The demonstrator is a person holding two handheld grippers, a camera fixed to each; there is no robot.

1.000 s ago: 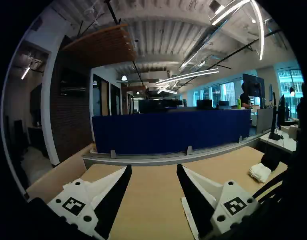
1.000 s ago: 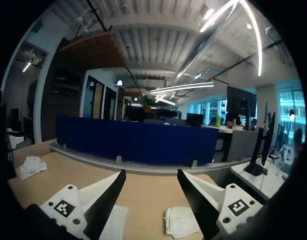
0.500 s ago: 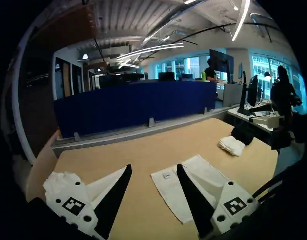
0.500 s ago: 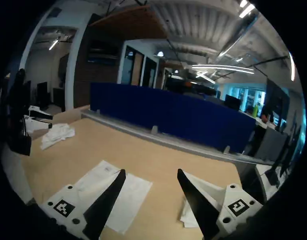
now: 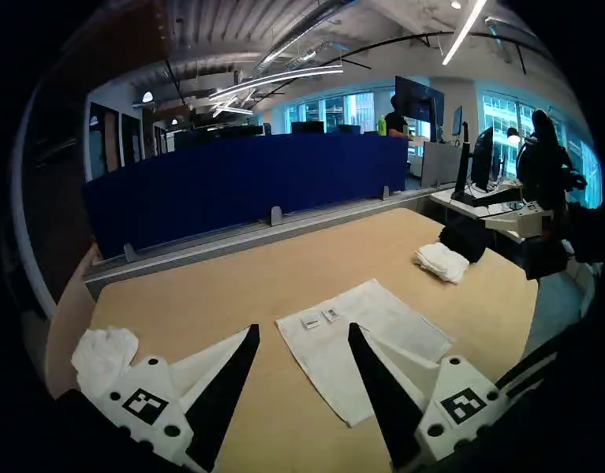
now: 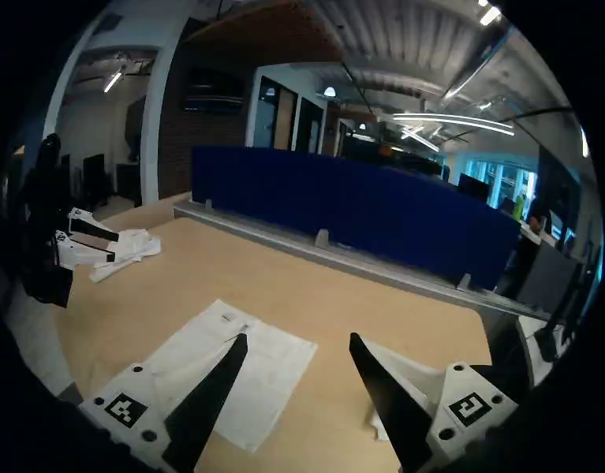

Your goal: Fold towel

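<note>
I have both tools released. In the left gripper view the left gripper (image 5: 302,378) has its two fingers spread wide with only bare table (image 5: 223,292) between them. The towel (image 5: 365,335) lies flat and unfolded on the table, just ahead of this gripper and off toward its right finger, whose tip covers the towel's near part in the picture; I cannot tell whether it touches the cloth. Two small tags (image 5: 319,318) sit near the towel's far corner. A crumpled cloth (image 5: 103,355) lies beside the left finger, and a folded stack (image 5: 441,262) rests well apart near the far right edge of the table. A blue partition (image 5: 247,185) runs along the back.

In the right gripper view the right gripper (image 6: 298,386) is likewise spread apart, holding nothing. Here the towel lies ahead on the side of its left finger, with that fingertip over the cloth. Something white (image 6: 379,426) peeks out beneath the right finger. Far off to the left I see the other gripper next to the crumpled cloth.
</note>
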